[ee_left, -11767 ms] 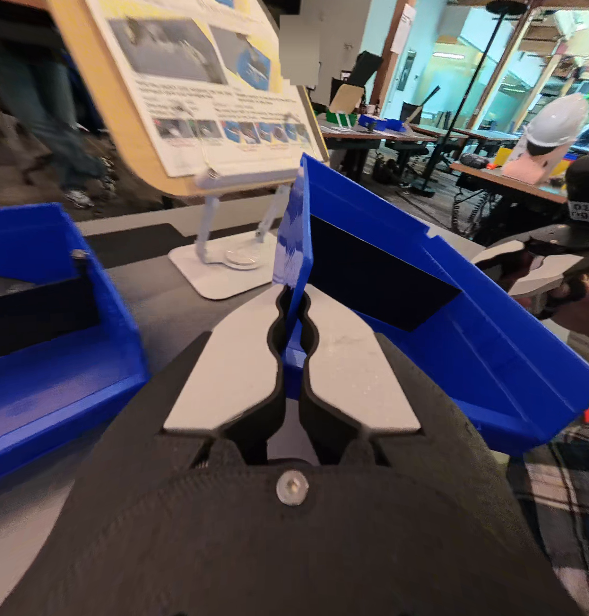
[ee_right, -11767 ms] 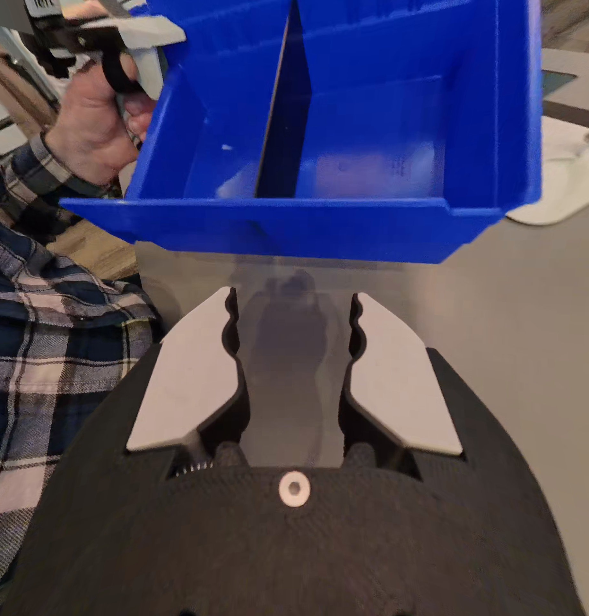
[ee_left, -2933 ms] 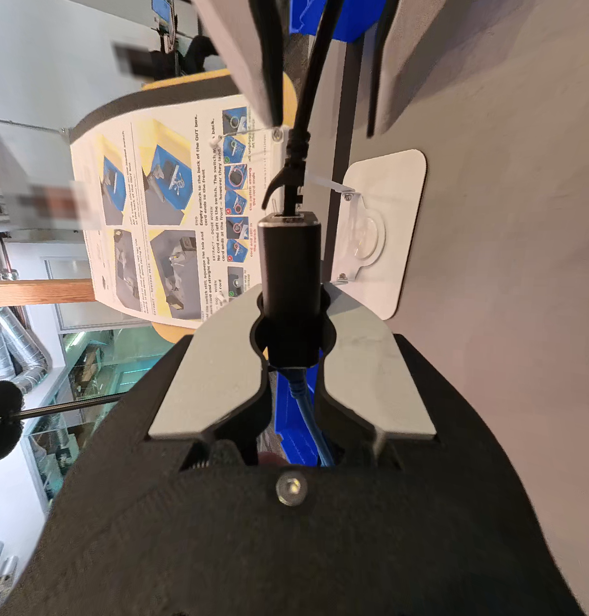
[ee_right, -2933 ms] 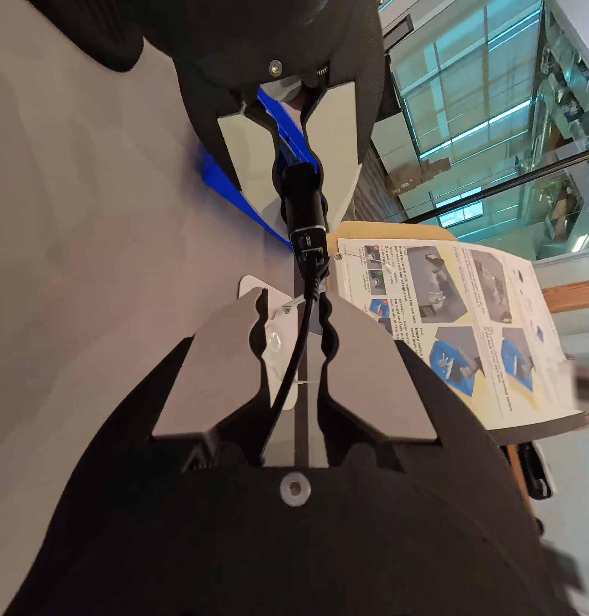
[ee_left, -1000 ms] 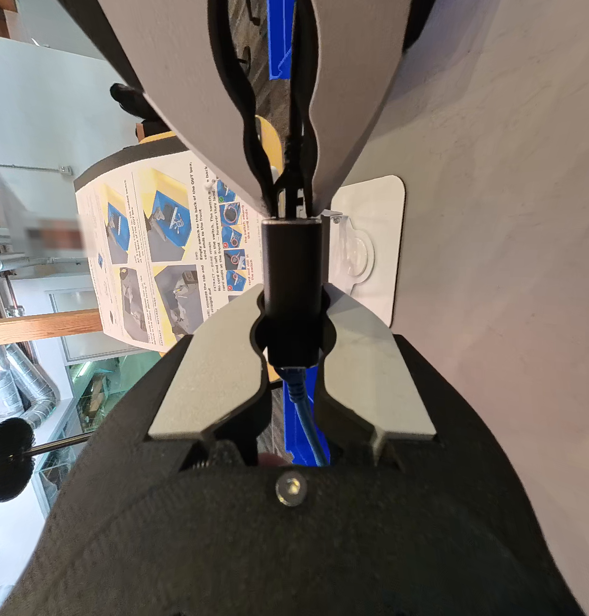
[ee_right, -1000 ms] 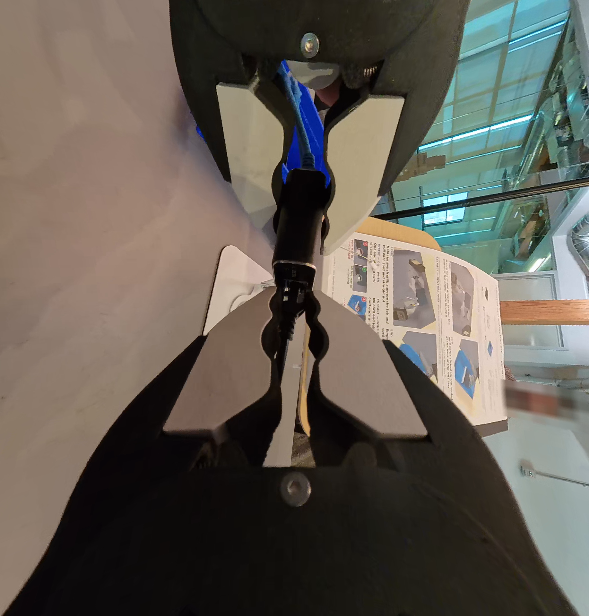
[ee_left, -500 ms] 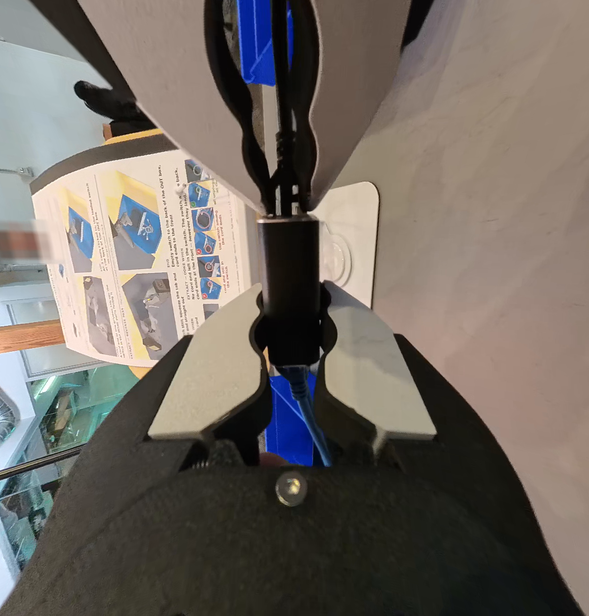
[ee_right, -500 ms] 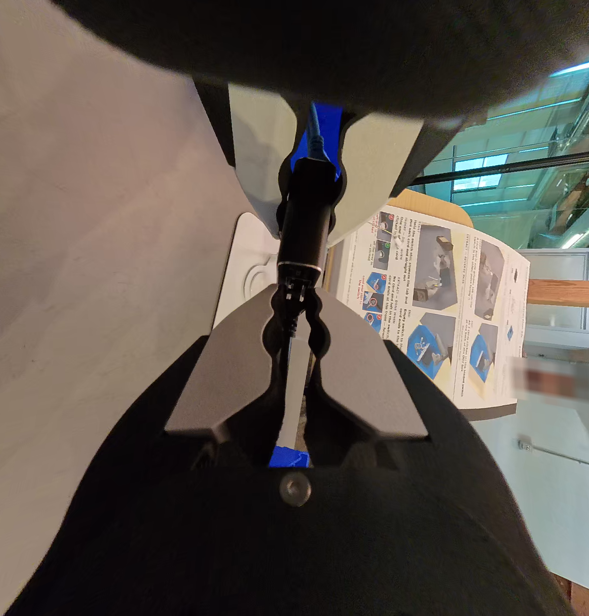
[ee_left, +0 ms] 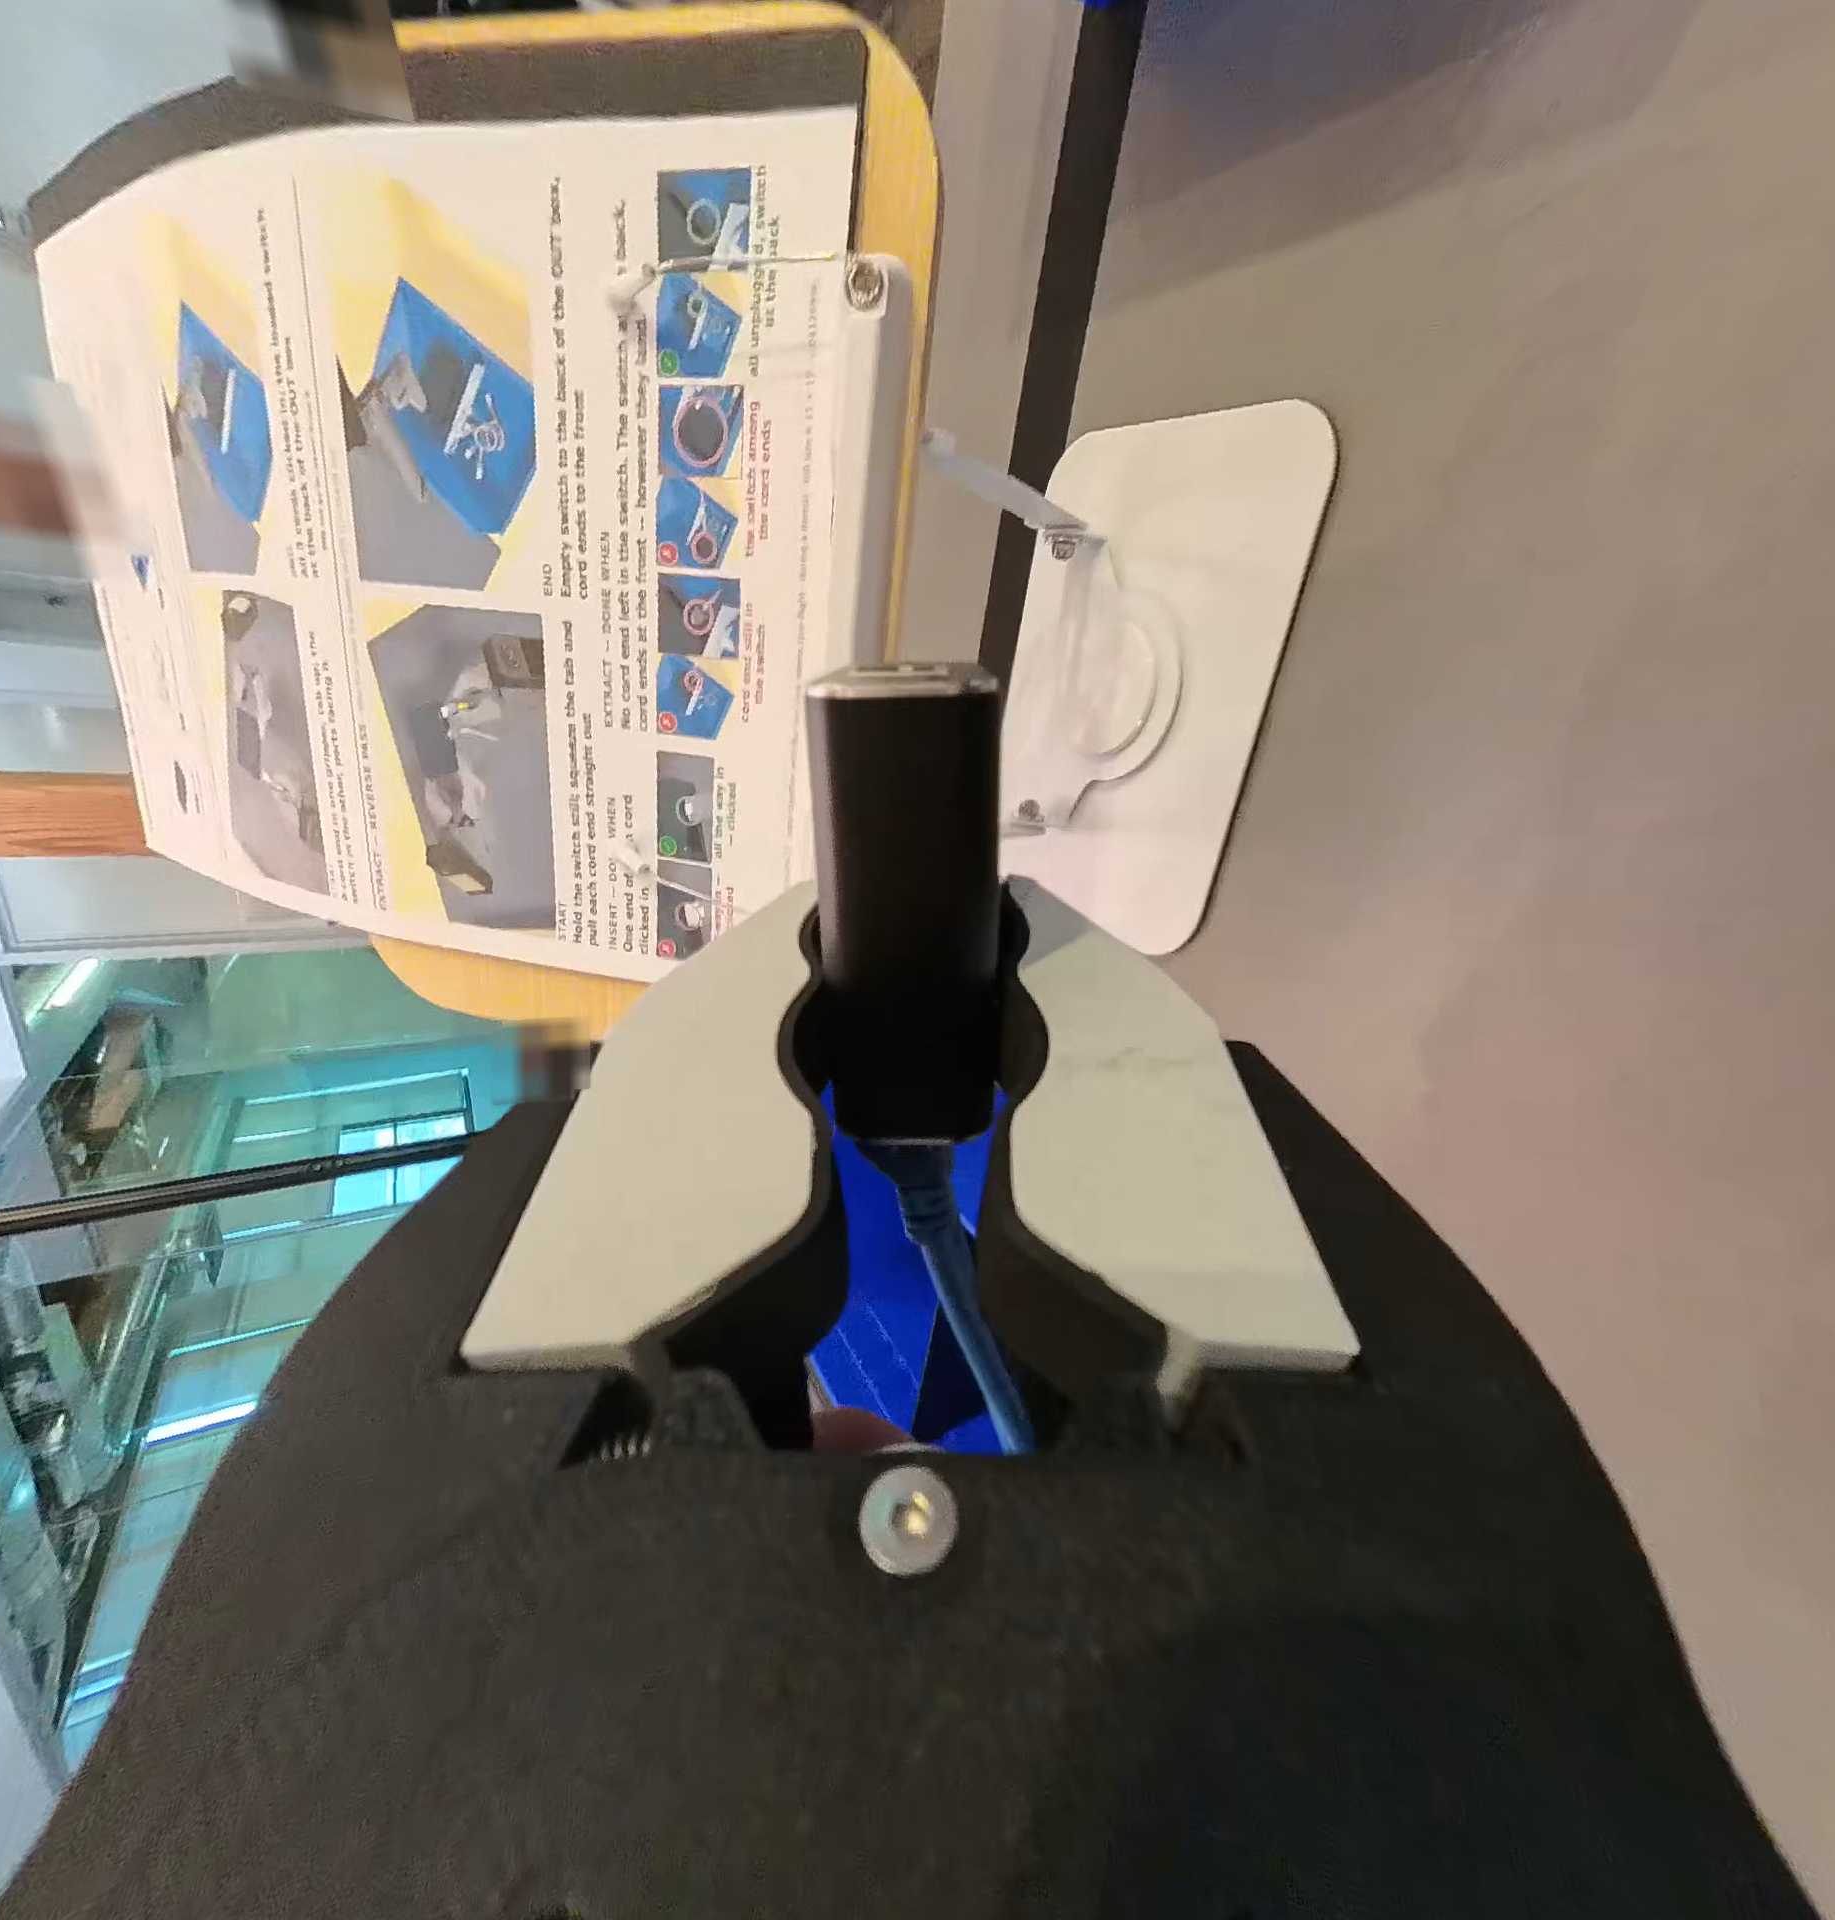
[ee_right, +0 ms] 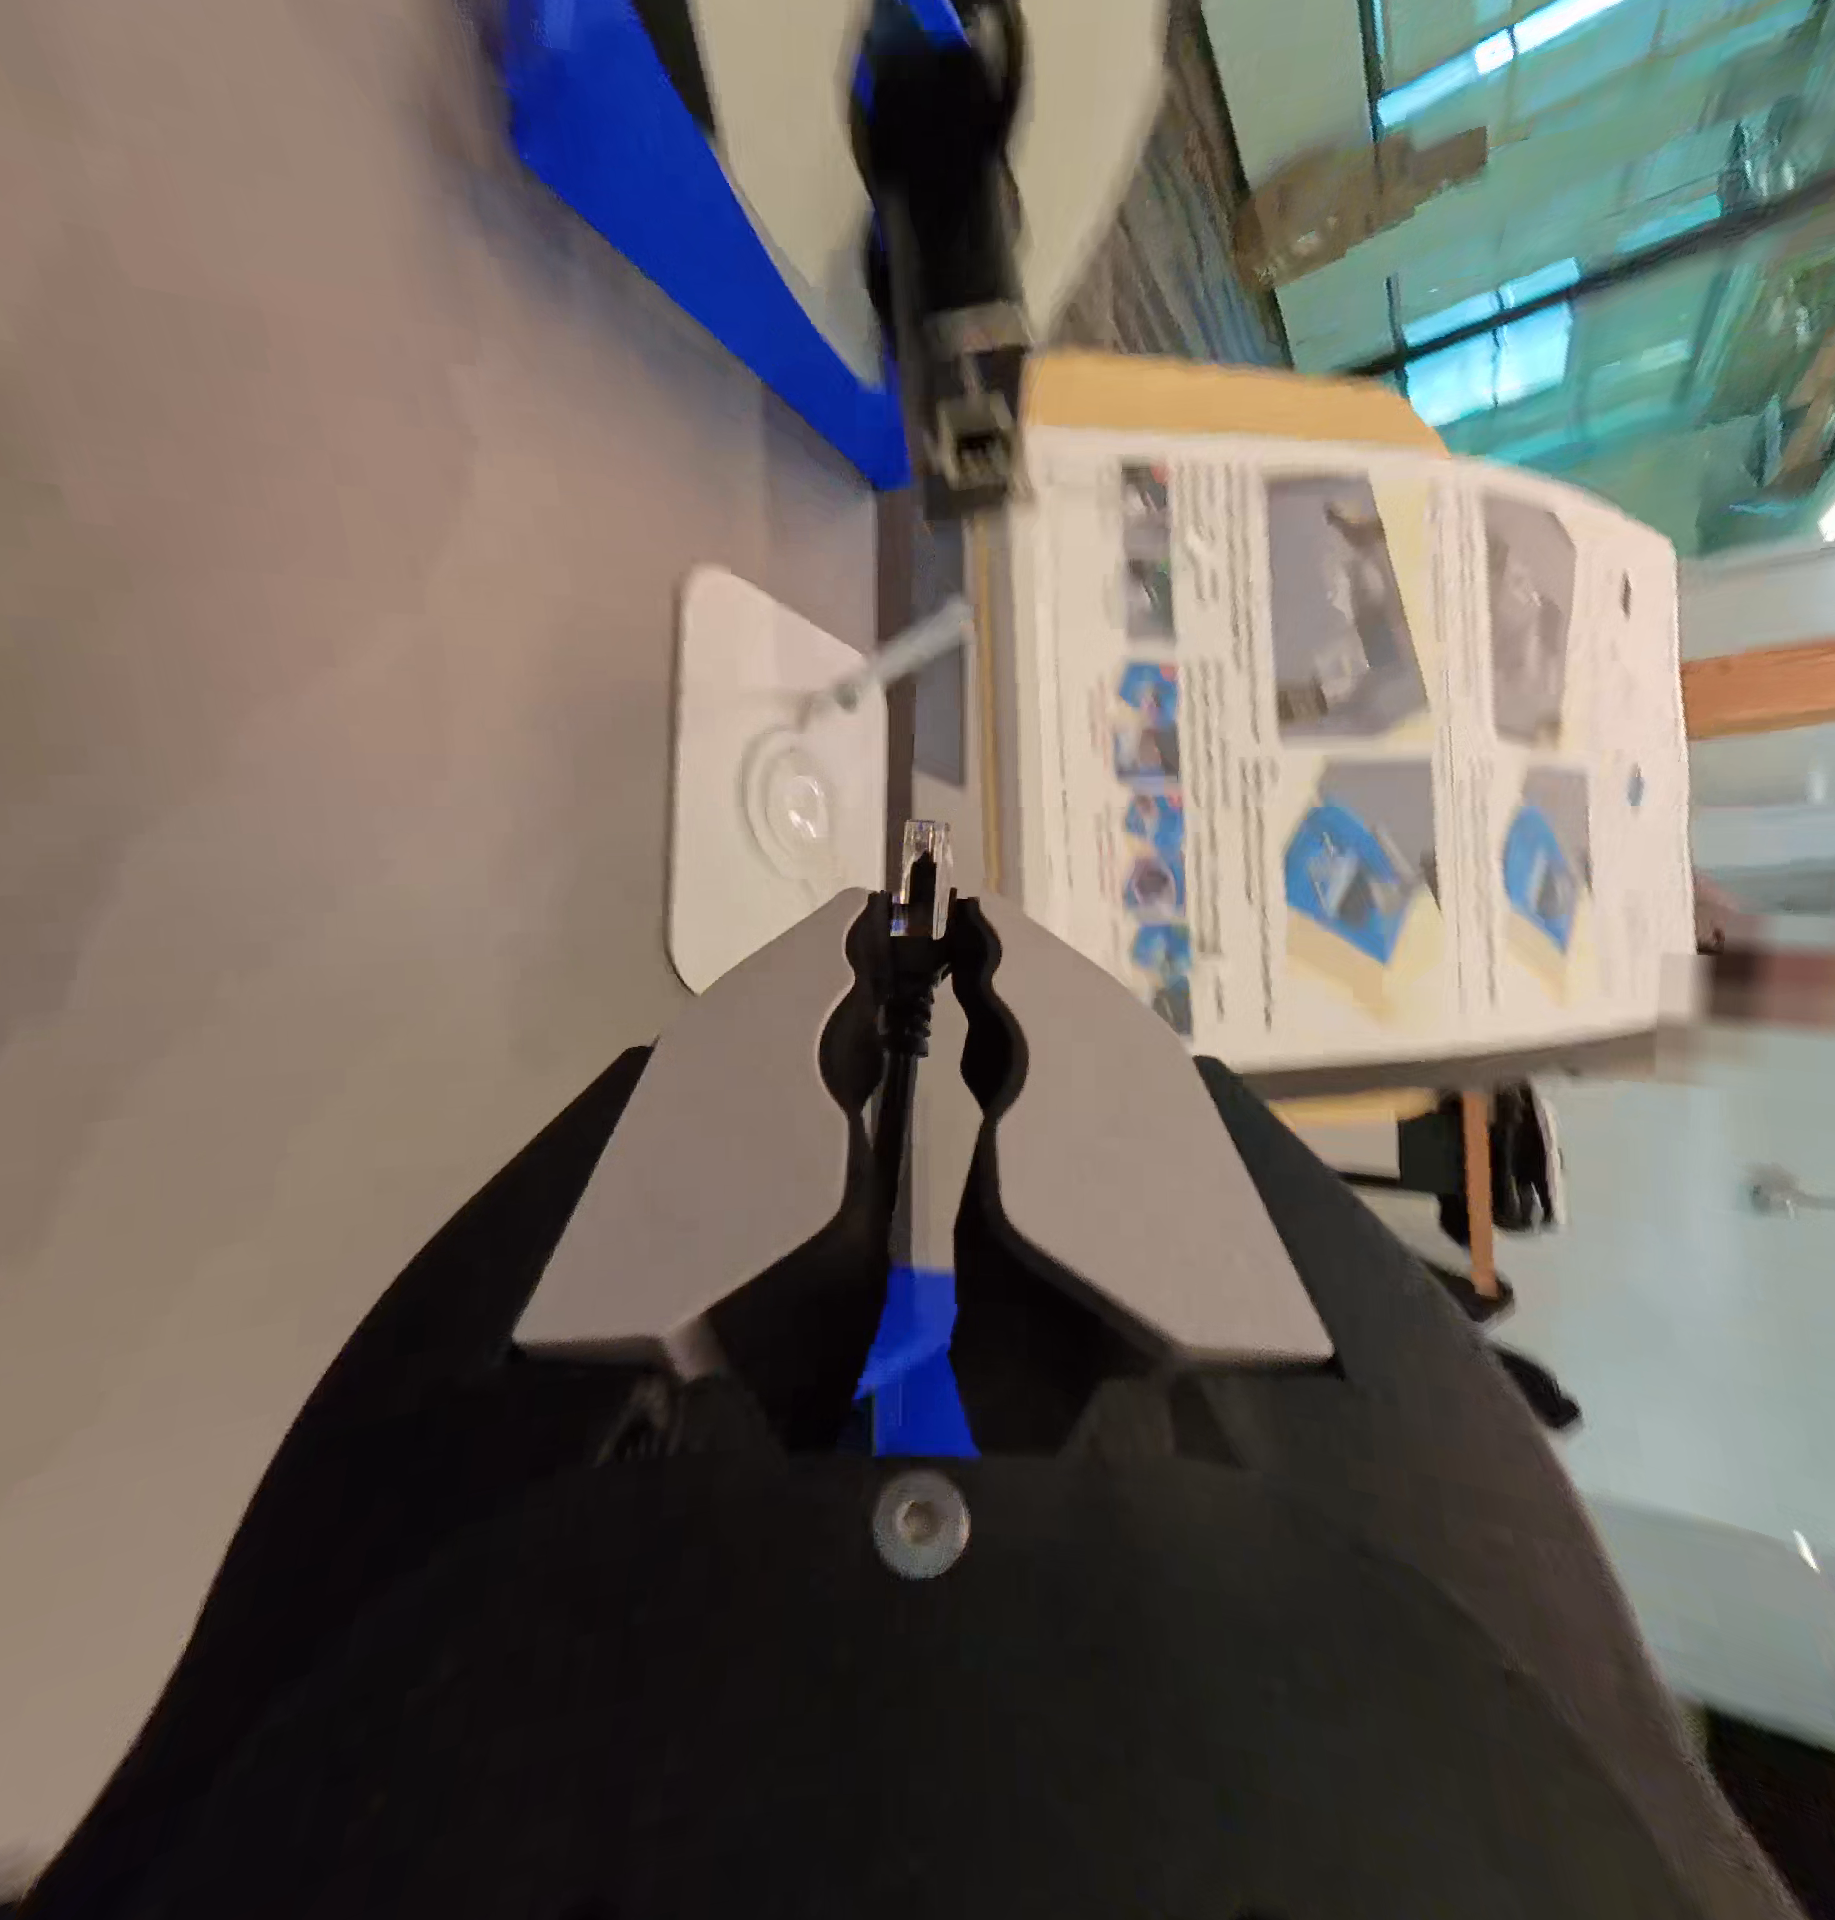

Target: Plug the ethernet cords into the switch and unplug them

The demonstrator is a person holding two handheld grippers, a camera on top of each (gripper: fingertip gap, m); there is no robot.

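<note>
Left gripper (ee_left: 908, 997): mine's clamped on the black switch (ee_left: 908, 831), held up over the grey counter (ee_left: 1515, 935), port end facing away from me.
Right gripper (ee_right: 918, 925): pinching the black cord (ee_right: 897, 1081) right behind its clear plug (ee_right: 921, 878).
Plug vs switch: well apart, the port I can see looks empty, so that cord is out.
Blue cord (ee_left: 960, 1288): hangs off the back of the switch, looks plugged in to me.
Left to do: probably pull the blue one next.
</note>
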